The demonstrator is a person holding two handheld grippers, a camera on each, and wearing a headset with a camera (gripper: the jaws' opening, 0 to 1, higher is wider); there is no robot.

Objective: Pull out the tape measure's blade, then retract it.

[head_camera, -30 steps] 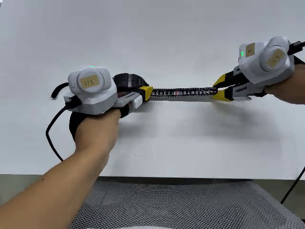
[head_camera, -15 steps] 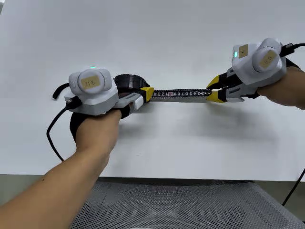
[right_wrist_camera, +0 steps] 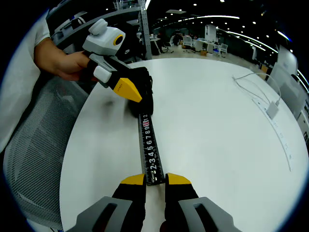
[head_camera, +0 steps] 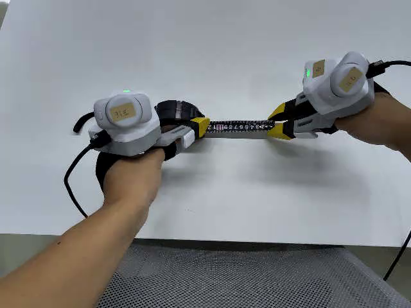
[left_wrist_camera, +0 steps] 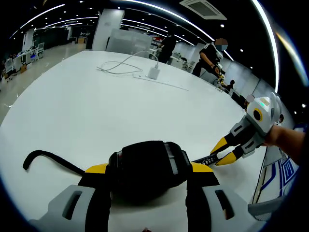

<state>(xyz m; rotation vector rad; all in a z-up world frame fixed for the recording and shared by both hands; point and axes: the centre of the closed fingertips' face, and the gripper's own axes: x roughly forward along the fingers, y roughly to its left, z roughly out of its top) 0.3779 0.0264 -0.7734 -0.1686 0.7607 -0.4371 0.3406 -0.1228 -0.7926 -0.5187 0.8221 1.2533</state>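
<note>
A black tape measure case [head_camera: 174, 113] [left_wrist_camera: 147, 166] rests on the white table, with my left gripper [head_camera: 198, 126] [left_wrist_camera: 149, 170] shut on it. Its dark blade [head_camera: 239, 126] [right_wrist_camera: 147, 154] with white numerals stretches out level to the right. At the blade's end my right gripper [head_camera: 277, 122] [right_wrist_camera: 155, 181] is shut on the tip. In the left gripper view the right gripper [left_wrist_camera: 224, 151] holds the blade end at the right. In the right gripper view the left gripper [right_wrist_camera: 126, 89] covers part of the case [right_wrist_camera: 145, 94].
The white table [head_camera: 212, 186] has bare room on all sides. Its near edge runs above a grey mesh surface [head_camera: 257, 276]. A black cable [head_camera: 76, 173] trails from the left gripper. A white cable and adapter [left_wrist_camera: 153, 73] lie far across the table.
My right gripper has moved left toward the case with the blade tip in it, so less blade is out. The left gripper and the case have stayed put.
</note>
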